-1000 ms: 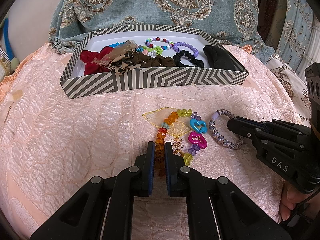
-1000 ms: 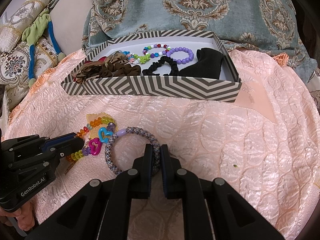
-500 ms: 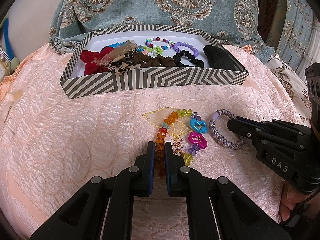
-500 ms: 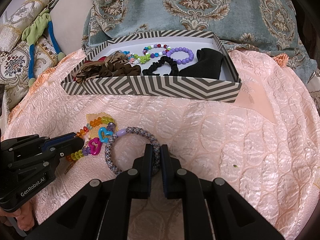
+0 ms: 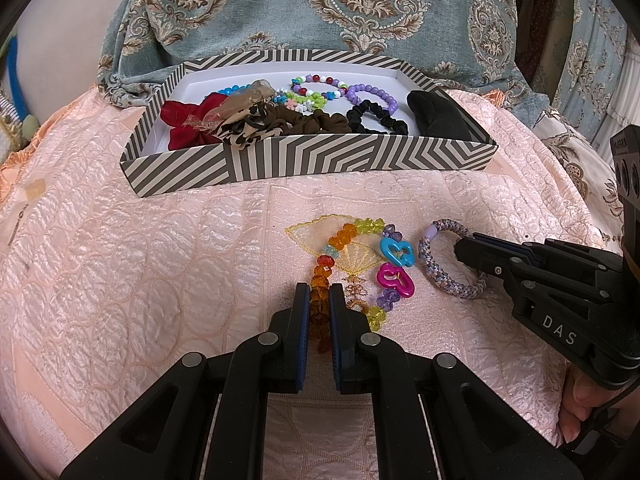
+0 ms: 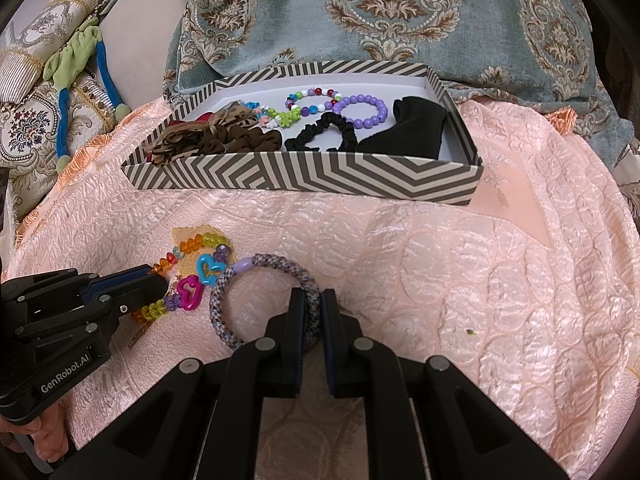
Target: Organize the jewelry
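Observation:
A colourful beaded bracelet [image 5: 348,236] with blue and pink heart charms lies on the pink quilt. My left gripper [image 5: 319,294] is shut on its amber beads. To its right lies a braided grey-purple hair band [image 5: 444,276], and my right gripper [image 6: 313,298] is shut on the band's [image 6: 256,264] near side. In the right wrist view the left gripper [image 6: 158,280] shows at the left on the beaded bracelet [image 6: 196,242]. In the left wrist view the right gripper [image 5: 464,250] shows at the right. Behind stands a striped box [image 5: 312,156] holding scrunchies and bead bracelets.
The striped box [image 6: 304,176] sits at the back of the pink quilt [image 6: 480,280], against a blue patterned cushion [image 6: 380,12]. Embroidered pillows and a green-blue cord [image 6: 80,60] lie at the far left. A person's fingers [image 5: 576,412] grip the right tool.

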A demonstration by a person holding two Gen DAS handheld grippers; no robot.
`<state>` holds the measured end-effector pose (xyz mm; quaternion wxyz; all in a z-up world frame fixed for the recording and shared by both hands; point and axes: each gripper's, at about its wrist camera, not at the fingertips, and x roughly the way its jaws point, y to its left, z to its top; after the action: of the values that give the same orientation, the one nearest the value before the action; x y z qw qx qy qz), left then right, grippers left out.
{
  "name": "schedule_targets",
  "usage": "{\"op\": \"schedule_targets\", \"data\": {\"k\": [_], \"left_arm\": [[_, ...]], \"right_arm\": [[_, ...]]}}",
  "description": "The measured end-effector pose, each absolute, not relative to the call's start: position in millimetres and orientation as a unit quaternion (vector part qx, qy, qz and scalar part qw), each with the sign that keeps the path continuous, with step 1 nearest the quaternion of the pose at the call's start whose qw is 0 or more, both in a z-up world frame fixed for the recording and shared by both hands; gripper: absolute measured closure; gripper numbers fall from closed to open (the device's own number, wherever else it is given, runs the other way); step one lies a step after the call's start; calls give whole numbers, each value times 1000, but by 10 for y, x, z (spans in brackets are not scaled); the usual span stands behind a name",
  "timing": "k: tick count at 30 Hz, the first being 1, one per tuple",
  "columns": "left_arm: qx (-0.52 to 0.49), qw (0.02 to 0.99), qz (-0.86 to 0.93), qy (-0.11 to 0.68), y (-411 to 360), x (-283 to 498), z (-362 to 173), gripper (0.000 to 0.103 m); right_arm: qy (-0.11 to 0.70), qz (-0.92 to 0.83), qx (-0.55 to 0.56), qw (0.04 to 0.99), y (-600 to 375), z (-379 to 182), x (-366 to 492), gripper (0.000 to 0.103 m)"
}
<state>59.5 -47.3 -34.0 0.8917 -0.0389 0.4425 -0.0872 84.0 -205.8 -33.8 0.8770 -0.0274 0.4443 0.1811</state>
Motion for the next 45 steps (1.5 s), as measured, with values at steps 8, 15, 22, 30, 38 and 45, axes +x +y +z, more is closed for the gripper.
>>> {"op": "schedule_targets", "data": {"k": [8, 15, 22, 30, 38, 45], "left_arm": [[-38, 892, -87, 442, -467, 593, -340, 103], [-38, 892, -87, 442, -467, 592, -340, 103], [-38, 892, -87, 442, -472, 590, -340, 103], [-38, 892, -85, 442, -474, 589, -340, 103], [-39, 892, -85, 442, -468, 589, -339, 103], [-38, 892, -85, 442, -471, 590, -339, 103]], "right_arm": [[443, 180, -31, 878, -2066, -335, 839, 95], [443, 179, -32, 878, -2047, -336, 832, 95], [443, 179, -32, 878, -2033, -334, 825, 95], [443, 179, -33, 878, -2059, -332, 838, 95], [443, 178, -34, 878, -2054, -331, 834, 95], [443, 178, -34, 878, -2035, -334, 823, 95]]}}
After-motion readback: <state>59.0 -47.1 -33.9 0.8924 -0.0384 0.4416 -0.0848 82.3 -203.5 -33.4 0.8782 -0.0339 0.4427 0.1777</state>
